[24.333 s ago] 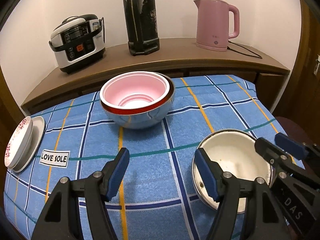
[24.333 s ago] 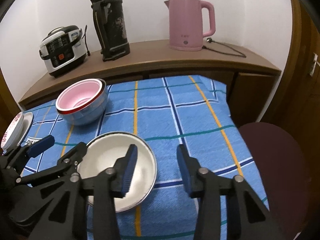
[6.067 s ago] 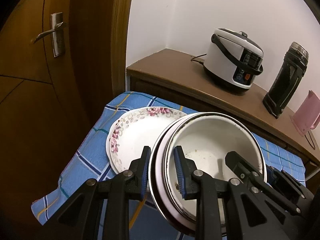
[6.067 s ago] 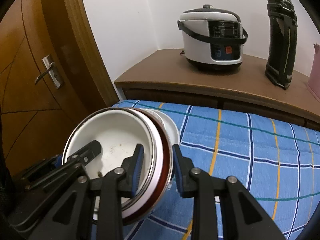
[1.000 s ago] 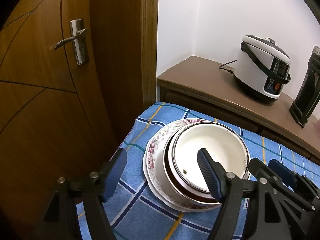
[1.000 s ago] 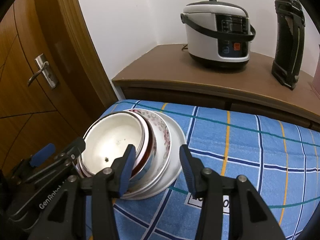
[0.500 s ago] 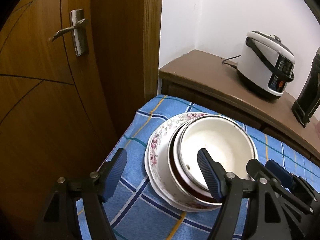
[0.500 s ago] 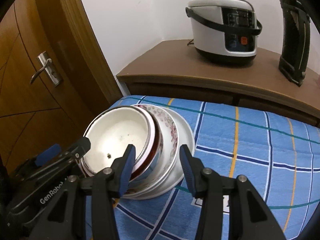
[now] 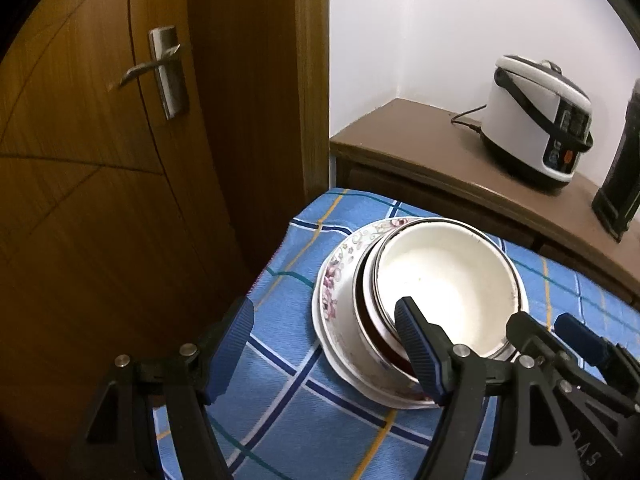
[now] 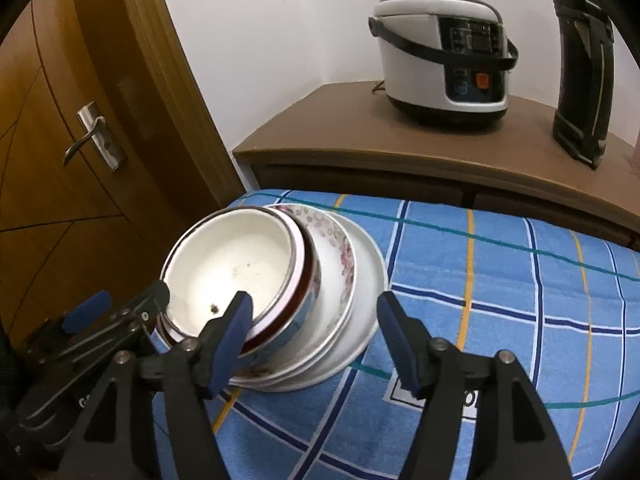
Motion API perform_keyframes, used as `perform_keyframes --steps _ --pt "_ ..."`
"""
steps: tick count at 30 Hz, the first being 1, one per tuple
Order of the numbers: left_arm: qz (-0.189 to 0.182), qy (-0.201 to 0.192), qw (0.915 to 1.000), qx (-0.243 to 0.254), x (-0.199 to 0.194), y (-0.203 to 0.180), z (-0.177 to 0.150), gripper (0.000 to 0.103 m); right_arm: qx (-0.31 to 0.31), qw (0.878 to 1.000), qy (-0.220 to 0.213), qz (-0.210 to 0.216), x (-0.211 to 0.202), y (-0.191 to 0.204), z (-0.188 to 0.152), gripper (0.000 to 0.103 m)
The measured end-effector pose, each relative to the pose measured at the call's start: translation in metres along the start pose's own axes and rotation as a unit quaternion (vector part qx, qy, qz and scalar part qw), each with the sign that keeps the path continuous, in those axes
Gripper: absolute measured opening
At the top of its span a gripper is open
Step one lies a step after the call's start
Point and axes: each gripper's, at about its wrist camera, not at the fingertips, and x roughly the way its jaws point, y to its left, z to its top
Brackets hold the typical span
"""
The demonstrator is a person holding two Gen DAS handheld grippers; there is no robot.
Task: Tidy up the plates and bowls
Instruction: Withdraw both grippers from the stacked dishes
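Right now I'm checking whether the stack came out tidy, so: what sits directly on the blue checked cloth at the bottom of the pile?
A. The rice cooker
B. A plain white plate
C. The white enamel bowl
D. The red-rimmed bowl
B. In the right wrist view the plain white plate lies flat on the cloth, with the floral plate and the nested bowls above it.

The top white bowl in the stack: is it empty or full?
Empty. The white bowl shows its bare inside, with only a few small dark specks on the bottom.
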Motion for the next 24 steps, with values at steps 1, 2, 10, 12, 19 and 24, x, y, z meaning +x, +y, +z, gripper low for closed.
perform_keyframes --steps 1,2,10,12,19,24 --pt "0.001 -0.001 1.0000 0.002 -0.002 -0.001 0.000 0.075 0.002 1.000 0.000 0.001 -0.001 -0.001 -0.001 0.066" --pt "0.002 -0.001 1.0000 0.002 -0.004 -0.002 -0.001 0.075 0.003 1.000 -0.001 0.001 -0.003 -0.001 -0.001 0.066" --pt "-0.008 -0.001 0.9999 -0.006 -0.015 -0.001 -0.006 0.075 0.006 1.000 -0.023 0.009 -0.017 -0.002 -0.009 0.068" --pt "-0.008 -0.006 0.9999 -0.008 -0.019 0.000 -0.008 0.075 0.004 1.000 -0.027 0.008 -0.020 -0.001 -0.010 0.069" --pt "0.003 -0.020 0.9998 0.003 -0.029 -0.001 -0.014 0.075 -0.001 1.000 -0.029 0.004 -0.025 0.002 -0.015 0.071" --pt "-0.004 -0.026 0.9996 0.006 -0.032 0.002 -0.020 0.075 -0.007 0.999 -0.032 0.000 -0.029 0.003 -0.020 0.073"
